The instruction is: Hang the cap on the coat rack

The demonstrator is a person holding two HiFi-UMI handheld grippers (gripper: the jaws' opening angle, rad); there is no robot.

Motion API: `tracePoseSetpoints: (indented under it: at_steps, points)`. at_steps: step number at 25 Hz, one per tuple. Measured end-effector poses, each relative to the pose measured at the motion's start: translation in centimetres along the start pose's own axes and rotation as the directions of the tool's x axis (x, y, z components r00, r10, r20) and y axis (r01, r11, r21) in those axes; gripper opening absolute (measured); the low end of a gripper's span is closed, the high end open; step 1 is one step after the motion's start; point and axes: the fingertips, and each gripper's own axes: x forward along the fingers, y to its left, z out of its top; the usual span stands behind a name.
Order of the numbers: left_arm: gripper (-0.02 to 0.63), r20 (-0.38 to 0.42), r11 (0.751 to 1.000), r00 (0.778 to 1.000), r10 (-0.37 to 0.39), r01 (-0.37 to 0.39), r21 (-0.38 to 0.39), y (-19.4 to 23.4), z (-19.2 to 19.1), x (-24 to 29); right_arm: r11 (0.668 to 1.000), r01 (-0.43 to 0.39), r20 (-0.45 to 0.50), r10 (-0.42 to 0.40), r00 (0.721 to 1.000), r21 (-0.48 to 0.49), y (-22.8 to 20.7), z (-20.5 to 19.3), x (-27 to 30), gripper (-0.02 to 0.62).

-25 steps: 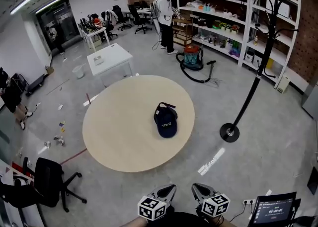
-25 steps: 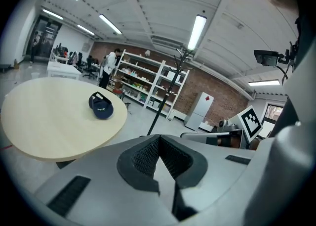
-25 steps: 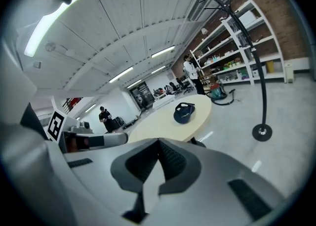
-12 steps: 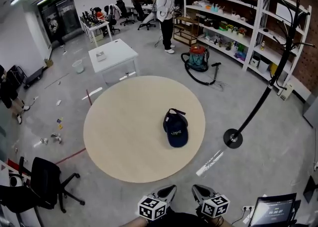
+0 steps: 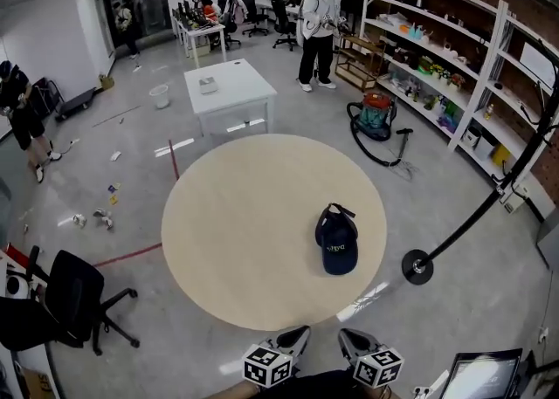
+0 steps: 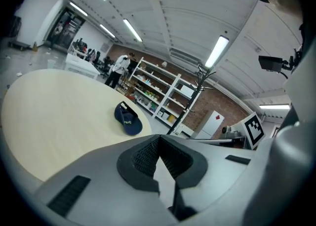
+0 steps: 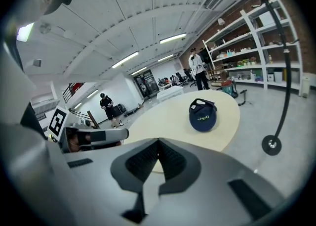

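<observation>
My left tool (image 5: pixel 295 333) and right tool (image 5: pixel 348 335) stay closed tight, empty; the cap (image 5: pixel 336 245) on the bench (image 5: pixel 236 231) and the coat rack (image 5: pixel 417 266) now show nearer me than before

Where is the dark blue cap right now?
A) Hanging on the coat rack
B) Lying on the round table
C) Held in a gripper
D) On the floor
B: the cap lies on the round table near the edge closest to the coat rack.
</observation>
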Motion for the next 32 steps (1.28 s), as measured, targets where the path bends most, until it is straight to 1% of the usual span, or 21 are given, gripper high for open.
tracePoseSetpoints:
  at_steps: [6, 11, 16, 19, 22, 26, 29, 32]
  points:
    - [0.003, 0.017, 1.000, 1.000, 0.019, -0.018, -0.017, 1.9, 1.1, -0.2, 0.999, -0.031, -0.018, 0.030, 0.999, -0.019, 0.9, 1.0, 2.2, 0.002]
    - [0.003, 0.023, 0.999, 0.999, 0.042, -0.041, -0.017, 3.3, 1.8, 0.2, 0.999, -0.044, -0.013, 0.044, 0.999, -0.010, 0.3, 1.7, 3.8, 0.002]
    - [0.003, 0.029, 0.997, 0.997, 0.077, -0.077, -0.009, 4.3, 3.2, 1.1, 0.996, -0.082, -0.017, 0.082, 0.996, -0.016, -0.3, 3.1, 5.5, 0.002]
    - [0.003, 0.029, 0.995, 0.995, 0.099, -0.098, -0.007, 5.2, 3.5, 1.9, 0.994, -0.104, -0.026, 0.103, 0.994, -0.021, -0.8, 3.3, 6.6, 0.002]
    - [0.003, 0.022, 0.994, 0.994, 0.109, -0.108, -0.021, 5.7, 3.8, 3.5, 0.993, -0.114, -0.036, 0.114, 0.993, -0.005, -2.4, 3.9, 7.5, 0.002]
    - [0.003, -0.012, 0.992, 0.993, 0.117, -0.117, -0.039, 5.8, 3.9, 6.8, 0.993, -0.119, -0.056, 0.120, 0.991, 0.027, -5.3, 4.8, 8.2, 0.002]
    - [0.003, -0.032, 0.989, 0.991, 0.131, -0.133, -0.067, 6.0, 3.9, 9.5, 0.991, -0.123, -0.080, 0.127, 0.989, 0.058, -7.8, 5.2, 8.8, 0.002]
    - [0.003, -0.033, 0.982, 0.987, 0.157, -0.160, -0.100, 6.8, 4.5, 12.5, 0.988, -0.134, -0.097, 0.141, 0.985, 0.075, -10.6, 6.3, 10.0, 0.002]
